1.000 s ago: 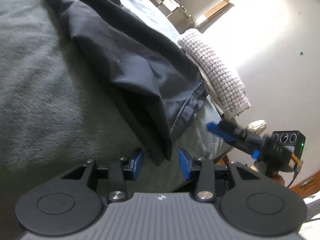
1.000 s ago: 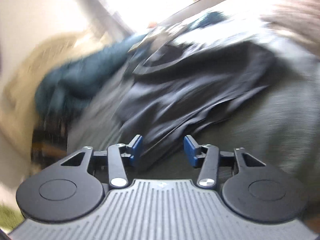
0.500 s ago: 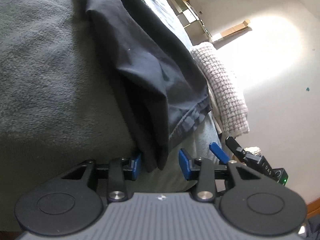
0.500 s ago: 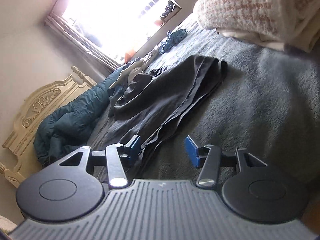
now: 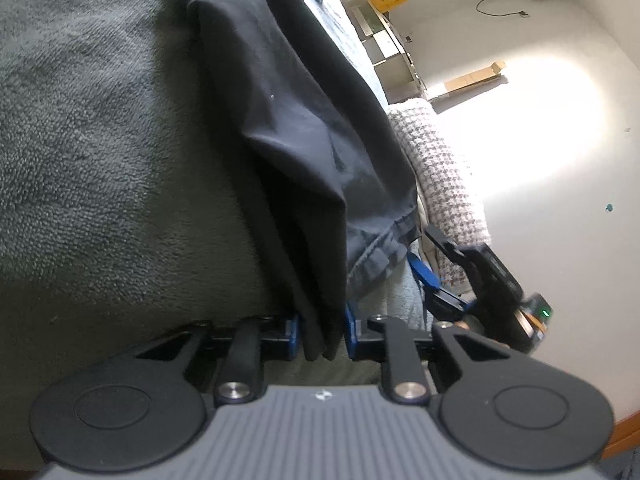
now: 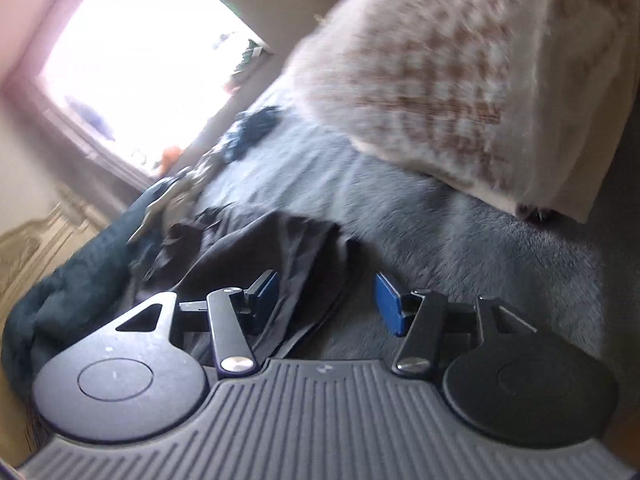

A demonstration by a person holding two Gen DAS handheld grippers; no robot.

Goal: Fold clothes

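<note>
Right now the left gripper (image 5: pixel 320 334) is closing on the near corner of the dark garment (image 5: pixel 288 128), and that folded corner sits squeezed between the two blue pads, both of them touching the cloth. From there the garment runs away across the grey blanket (image 5: pixel 92 152) that covers the bed, one long dark strip with its hem bunched at the bed's edge.

Over on the right, the right gripper (image 6: pixel 326 300) has its jaws opening, and the blue pads stand well apart. A second corner of the dark garment (image 6: pixel 280 248) lies on the blanket (image 6: pixel 460 248) between them, nearer the left pad; the picture is blurred, so I cannot tell whether that pad touches it. The right pad is clear of the cloth. In the left wrist view that same right gripper (image 5: pixel 430 254) shows just beside the bunched hem, one blue pad close to the fabric.

Counting up: one dark garment being worked, two grippers on it. One houndstooth blanket (image 5: pixel 444 168) hangs at the bed's edge, and looms large and blurred over the right wrist view (image 6: pixel 460 80). One teal quilt (image 6: pixel 72 280) is heaped by the cream headboard (image 6: pixel 44 248). A few more loose clothes (image 6: pixel 248 132) lie far up the bed near the bright window (image 6: pixel 140 48); they are too blurred to count.

No baskets or boxes for the clothes show in either view.
</note>
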